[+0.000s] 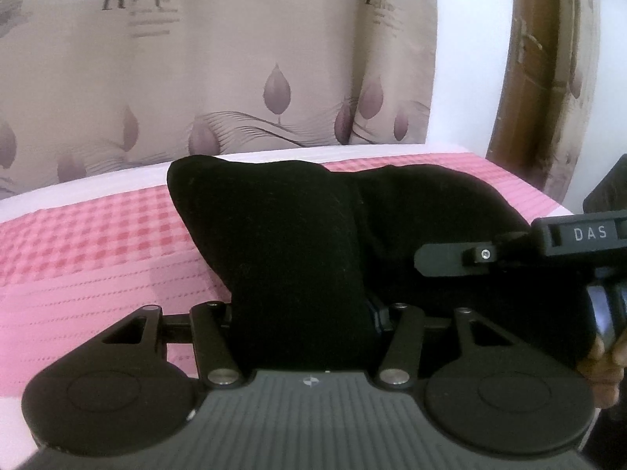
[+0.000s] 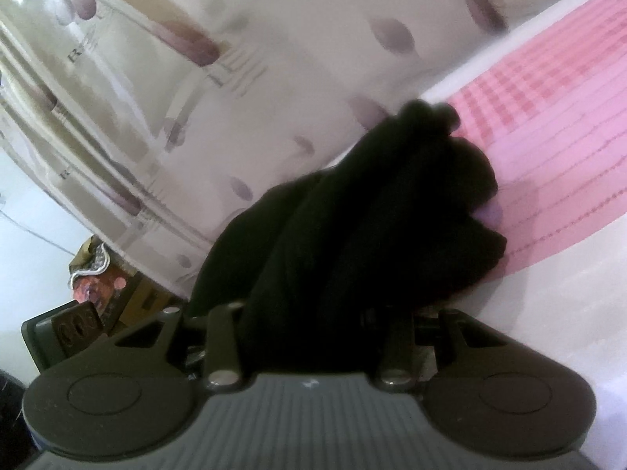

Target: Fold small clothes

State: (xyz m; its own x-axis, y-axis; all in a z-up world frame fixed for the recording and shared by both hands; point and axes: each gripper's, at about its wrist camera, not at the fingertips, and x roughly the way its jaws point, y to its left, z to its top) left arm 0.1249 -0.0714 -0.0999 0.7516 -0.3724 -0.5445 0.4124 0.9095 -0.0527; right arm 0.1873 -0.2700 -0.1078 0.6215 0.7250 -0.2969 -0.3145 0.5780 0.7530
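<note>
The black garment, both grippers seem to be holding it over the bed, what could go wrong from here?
1. The black garment is bunched thickly in the right gripper, so the fold may come out lumpy.
2. The left gripper holds only one end; a pull could slip it free.
3. Its far edge drags on the pink bedcover, possibly rucking it.

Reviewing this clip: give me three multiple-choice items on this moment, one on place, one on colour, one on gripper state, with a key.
1. Where does the garment lie?
A. on the pink bedspread
B. on a wooden floor
C. in a basket

2. What colour is the garment?
A. white
B. black
C. yellow

3. What is the left gripper doing?
A. hanging open, far from the cloth
B. holding a hanger
C. closed on the garment

Key: 1 A, pink checked cover shows beneath it; 2 B, uniformly black in both views; 3 C, cloth fills the gap between its fingers.
</note>
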